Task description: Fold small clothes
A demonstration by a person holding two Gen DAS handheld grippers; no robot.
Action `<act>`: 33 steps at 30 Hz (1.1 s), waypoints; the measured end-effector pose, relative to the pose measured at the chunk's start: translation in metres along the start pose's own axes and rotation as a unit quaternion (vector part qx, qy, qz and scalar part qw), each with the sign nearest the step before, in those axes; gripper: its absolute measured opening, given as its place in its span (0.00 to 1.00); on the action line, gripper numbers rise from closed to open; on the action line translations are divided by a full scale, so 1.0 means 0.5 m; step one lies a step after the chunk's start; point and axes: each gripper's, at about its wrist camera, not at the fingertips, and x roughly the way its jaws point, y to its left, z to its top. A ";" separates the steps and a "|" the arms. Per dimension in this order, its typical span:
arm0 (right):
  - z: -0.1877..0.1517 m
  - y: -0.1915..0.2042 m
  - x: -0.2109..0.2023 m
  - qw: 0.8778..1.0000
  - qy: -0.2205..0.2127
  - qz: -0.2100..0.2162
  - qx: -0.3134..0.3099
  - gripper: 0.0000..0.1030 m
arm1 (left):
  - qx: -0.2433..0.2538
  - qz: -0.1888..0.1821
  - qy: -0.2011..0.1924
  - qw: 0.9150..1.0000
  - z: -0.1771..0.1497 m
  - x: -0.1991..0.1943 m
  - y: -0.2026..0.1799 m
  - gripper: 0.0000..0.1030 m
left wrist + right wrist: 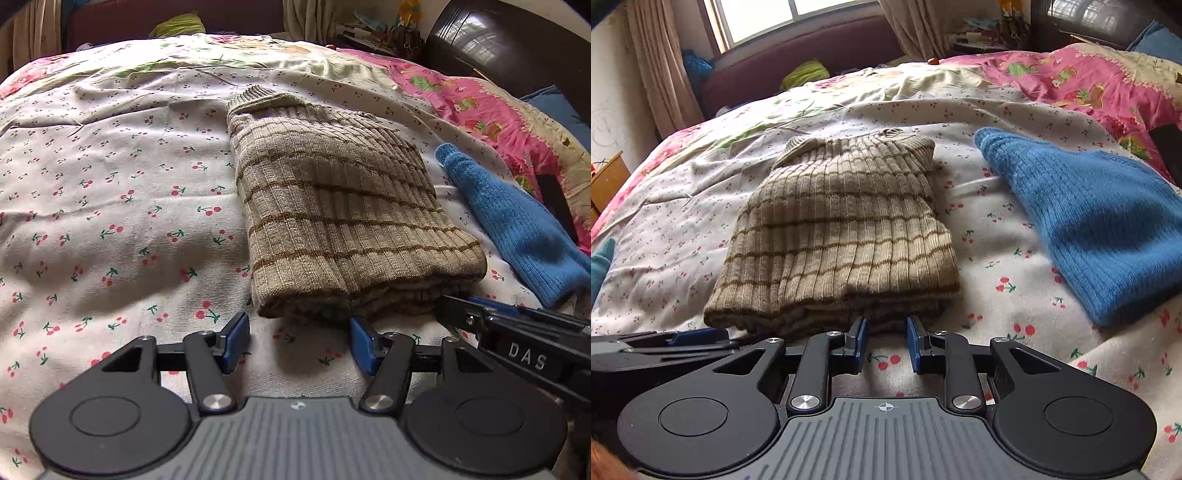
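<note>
A beige knit sweater with brown stripes point(332, 206) lies folded into a thick rectangle on the cherry-print bedsheet point(110, 221); it also shows in the right wrist view point(834, 236). My left gripper point(299, 341) is open and empty, just short of the sweater's near edge. My right gripper point(885, 341) is open and empty, its blue pads at the sweater's near folded edge. The right gripper's body shows at the lower right of the left wrist view point(517, 339). A blue knit garment point(1086, 229) lies folded to the right of the sweater.
A pink floral quilt point(1071, 81) covers the far right of the bed. A dark headboard point(509, 44) stands at the back right. A dark sofa point(798, 55) with a green cloth sits under a window behind the bed. A wooden stand point(605, 181) is at left.
</note>
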 end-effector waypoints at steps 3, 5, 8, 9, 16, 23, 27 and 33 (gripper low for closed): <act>-0.001 0.000 -0.006 1.000 -0.009 0.004 0.002 0.23 | 0.000 -0.001 -0.001 1.000 -0.002 -0.001 0.000 0.68; -0.002 -0.002 -0.009 1.000 -0.013 0.006 0.005 0.23 | -0.002 -0.002 -0.001 1.000 -0.002 0.000 0.001 0.68; -0.008 -0.008 -0.009 1.000 -0.014 0.006 0.015 0.24 | -0.002 -0.002 -0.002 1.000 -0.005 -0.003 0.000 0.69; -0.008 -0.008 -0.010 1.000 -0.015 0.006 0.016 0.24 | -0.002 -0.001 -0.003 1.000 -0.005 -0.004 -0.001 0.69; -0.014 0.012 -0.039 0.999 -0.043 0.012 -0.006 0.25 | -0.013 -0.007 -0.006 1.000 -0.012 -0.020 -0.003 0.85; -0.020 0.007 -0.059 0.998 -0.054 0.017 0.005 0.26 | -0.005 0.059 -0.017 0.998 -0.021 -0.033 -0.001 1.00; -0.023 0.005 -0.055 0.999 -0.046 0.019 0.008 0.26 | -0.003 0.069 -0.025 0.997 -0.023 -0.038 -0.001 1.00; -0.030 0.010 -0.056 0.999 -0.040 0.020 0.002 0.26 | 0.008 0.087 -0.023 0.996 -0.027 -0.042 -0.005 1.00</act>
